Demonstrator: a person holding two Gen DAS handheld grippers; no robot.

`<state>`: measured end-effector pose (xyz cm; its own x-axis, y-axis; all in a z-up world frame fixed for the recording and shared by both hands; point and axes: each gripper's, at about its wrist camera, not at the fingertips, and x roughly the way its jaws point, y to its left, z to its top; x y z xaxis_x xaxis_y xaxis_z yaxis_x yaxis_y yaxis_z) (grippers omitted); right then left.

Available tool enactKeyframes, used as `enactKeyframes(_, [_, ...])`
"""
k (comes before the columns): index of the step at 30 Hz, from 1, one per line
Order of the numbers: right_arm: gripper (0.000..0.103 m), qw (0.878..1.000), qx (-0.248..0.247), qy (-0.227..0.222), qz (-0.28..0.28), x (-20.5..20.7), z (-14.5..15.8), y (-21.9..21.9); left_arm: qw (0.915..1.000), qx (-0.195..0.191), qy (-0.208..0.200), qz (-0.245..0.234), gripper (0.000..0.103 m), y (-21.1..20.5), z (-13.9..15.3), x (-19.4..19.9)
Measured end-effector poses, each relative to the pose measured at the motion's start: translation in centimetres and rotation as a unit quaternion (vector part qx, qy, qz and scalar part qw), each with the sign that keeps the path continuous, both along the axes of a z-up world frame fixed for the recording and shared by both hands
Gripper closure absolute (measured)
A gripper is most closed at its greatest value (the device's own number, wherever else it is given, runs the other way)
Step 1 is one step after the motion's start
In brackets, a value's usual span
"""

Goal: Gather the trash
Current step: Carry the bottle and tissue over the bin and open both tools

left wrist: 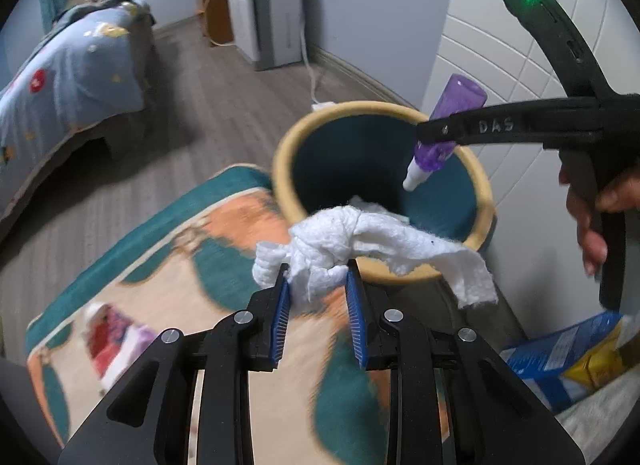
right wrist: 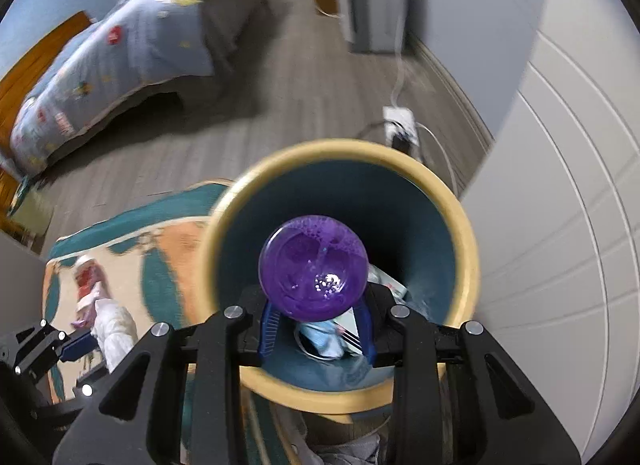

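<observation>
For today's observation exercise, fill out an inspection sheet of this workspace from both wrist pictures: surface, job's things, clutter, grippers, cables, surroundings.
Surface: wood-look floor with a patterned rug.
Job's things: purple bottle cap-down over the bin, which already holds scraps; white tissue at the bin's rim.
Clutter: blue box; blurred small item on the rug.
Grippers: right gripper shut on the bottle; left gripper shut on the tissue.
Cables: white cord into a power strip.
Surroundings: bed, white appliance, white panelled door.

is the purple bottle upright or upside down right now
Upside down. The purple bottle hangs white cap down over the bin, its base facing the right wrist camera, in the right gripper.
</observation>
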<state>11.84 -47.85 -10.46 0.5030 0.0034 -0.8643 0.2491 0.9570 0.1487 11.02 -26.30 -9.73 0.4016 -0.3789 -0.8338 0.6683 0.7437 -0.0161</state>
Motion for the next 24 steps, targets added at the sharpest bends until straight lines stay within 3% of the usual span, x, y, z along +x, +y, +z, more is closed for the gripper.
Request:
enactKeyframes(8, [0.071, 0.999, 0.025, 0.015, -0.043, -0.3, -2.1, -2.6, 0.9994, 0.024, -0.005, -0.024, 0.072, -5.8, -2.1, 1.4])
enactKeyframes(10, [0.071, 0.998, 0.033, 0.01, -0.049, -0.2, -2.1, -2.9, 0.9995, 0.023, -0.01, -0.019, 0.064, -6.2, -2.3, 2.0])
enactKeyframes(12, [0.067, 0.998, 0.041, 0.005, -0.05, -0.2, -2.1, -2.9, 0.9995, 0.025, -0.015, -0.013, 0.045, -6.4, -2.3, 2.3])
enactKeyframes(14, [0.054, 0.998, 0.038, -0.001, -0.047, -0.2, -1.9, -2.8, 0.9991, 0.026, -0.031, -0.008, 0.032, -6.2, -2.2, 2.3])
enactKeyframes(19, [0.043, 0.999, 0.034, -0.006, -0.038, 0.0, -1.4, -2.2, 0.9982, 0.032, -0.046, 0.022, 0.009, -4.5, -2.1, 2.7])
enactKeyframes(21, [0.037, 0.999, 0.033, -0.006, -0.035, 0.1, -1.2, -1.9, 0.9978, 0.031, -0.048, 0.035, 0.008, -3.6, -1.8, 2.8])
enactKeyframes(24, [0.019, 0.999, 0.027, -0.015, -0.028, 0.0, -0.5, -1.2, 0.9973, 0.029, -0.041, 0.053, 0.007, -1.6, -1.1, 3.2])
